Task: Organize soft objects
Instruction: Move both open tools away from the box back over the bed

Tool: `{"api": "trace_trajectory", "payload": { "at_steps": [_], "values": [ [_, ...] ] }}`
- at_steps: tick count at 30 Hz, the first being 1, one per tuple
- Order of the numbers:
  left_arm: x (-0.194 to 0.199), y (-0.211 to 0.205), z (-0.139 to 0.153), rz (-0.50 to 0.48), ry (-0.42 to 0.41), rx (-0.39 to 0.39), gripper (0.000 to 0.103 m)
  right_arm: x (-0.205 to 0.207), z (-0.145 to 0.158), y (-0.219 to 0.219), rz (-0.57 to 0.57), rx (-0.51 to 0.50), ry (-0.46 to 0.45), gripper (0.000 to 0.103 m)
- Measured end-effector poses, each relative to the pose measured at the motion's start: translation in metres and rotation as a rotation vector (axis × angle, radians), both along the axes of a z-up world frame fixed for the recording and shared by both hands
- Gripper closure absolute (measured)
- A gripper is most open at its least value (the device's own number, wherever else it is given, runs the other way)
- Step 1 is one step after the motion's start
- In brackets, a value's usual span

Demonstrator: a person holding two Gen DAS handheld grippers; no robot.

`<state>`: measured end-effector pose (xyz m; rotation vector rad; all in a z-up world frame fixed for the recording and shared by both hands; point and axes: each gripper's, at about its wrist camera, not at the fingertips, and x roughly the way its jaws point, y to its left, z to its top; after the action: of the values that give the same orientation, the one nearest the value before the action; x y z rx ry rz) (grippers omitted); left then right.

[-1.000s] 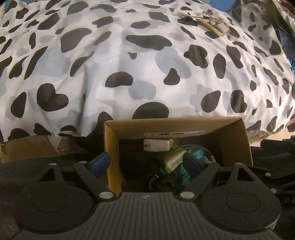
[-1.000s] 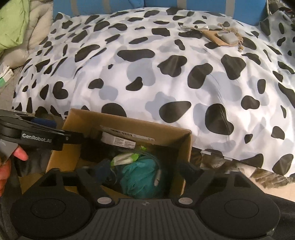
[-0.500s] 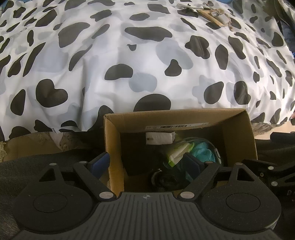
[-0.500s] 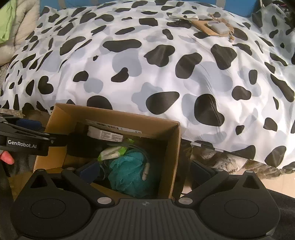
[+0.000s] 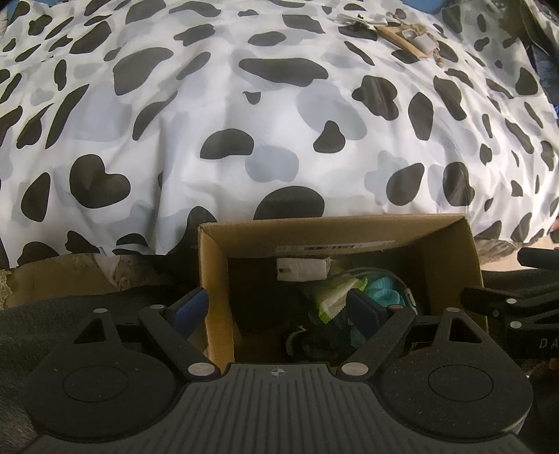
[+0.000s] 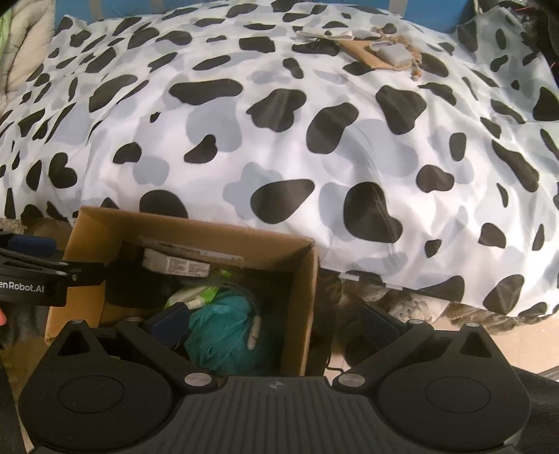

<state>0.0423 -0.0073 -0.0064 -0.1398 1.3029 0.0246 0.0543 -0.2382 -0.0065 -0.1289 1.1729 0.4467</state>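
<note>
An open cardboard box [image 5: 447,244] stands against the cow-print duvet [image 5: 279,122]. Inside lie a teal mesh sponge [image 6: 223,331], a green-and-white wipe packet [image 5: 332,300], a small white carton [image 5: 302,269] and something dark. My left gripper [image 5: 277,309] is open and straddles the box's left wall, one finger outside and one inside. My right gripper [image 6: 276,323] is wide open astride the right wall [image 6: 304,300]. Its left finger is by the sponge and its right finger is outside. Neither gripper holds anything.
At the far side of the duvet [image 6: 314,139] lie a brown card with a small grey case [image 6: 387,52] and some white paper [image 6: 325,33]. Dark fabric [image 5: 52,321] lies left of the box. A fingertip [image 6: 1,317] shows at the left edge.
My right gripper has shifted right and its jaws have widened, so its right finger now sits outside the box's right wall. The left gripper has stayed put.
</note>
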Motion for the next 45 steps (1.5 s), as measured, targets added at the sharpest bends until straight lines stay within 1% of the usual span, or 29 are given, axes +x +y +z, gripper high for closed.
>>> {"api": "trace_trajectory", "payload": {
  "at_steps": [6, 12, 15, 18, 21, 24, 29, 32, 40, 45],
  "values": [
    [0.002, -0.002, 0.003, -0.009, -0.02, 0.004, 0.017, 0.005, 0.005, -0.001, -0.022, -0.003, -0.039, 0.0],
    [0.006, -0.005, 0.011, -0.046, -0.071, 0.022, 0.017, 0.012, 0.013, -0.005, -0.058, 0.012, -0.093, 0.0],
    [0.01, -0.003, 0.014, -0.044, -0.096, 0.012, 0.017, 0.018, 0.017, -0.009, -0.078, 0.034, -0.118, 0.0],
    [0.015, -0.002, 0.019, -0.043, -0.136, 0.014, 0.017, 0.025, 0.021, -0.014, -0.102, 0.054, -0.142, 0.0],
    [0.02, -0.004, 0.024, -0.047, -0.19, 0.032, 0.017, 0.034, 0.025, -0.02, -0.138, 0.064, -0.165, 0.0],
    [0.026, -0.006, 0.029, -0.056, -0.242, 0.034, 0.017, 0.042, 0.027, -0.024, -0.154, 0.069, -0.189, 0.0],
    [0.037, -0.01, 0.036, -0.068, -0.319, 0.017, 0.017, 0.057, 0.027, -0.028, -0.162, 0.07, -0.203, 0.0],
    [0.045, -0.009, 0.038, -0.067, -0.348, -0.002, 0.017, 0.064, 0.029, -0.031, -0.177, 0.074, -0.215, 0.0],
    [0.069, -0.006, 0.037, -0.044, -0.37, -0.013, 0.017, 0.087, 0.034, -0.037, -0.195, 0.127, -0.242, 0.0],
    [0.084, -0.007, 0.036, -0.051, -0.376, -0.003, 0.017, 0.101, 0.036, -0.034, -0.192, 0.094, -0.29, 0.0]
  ]
}}
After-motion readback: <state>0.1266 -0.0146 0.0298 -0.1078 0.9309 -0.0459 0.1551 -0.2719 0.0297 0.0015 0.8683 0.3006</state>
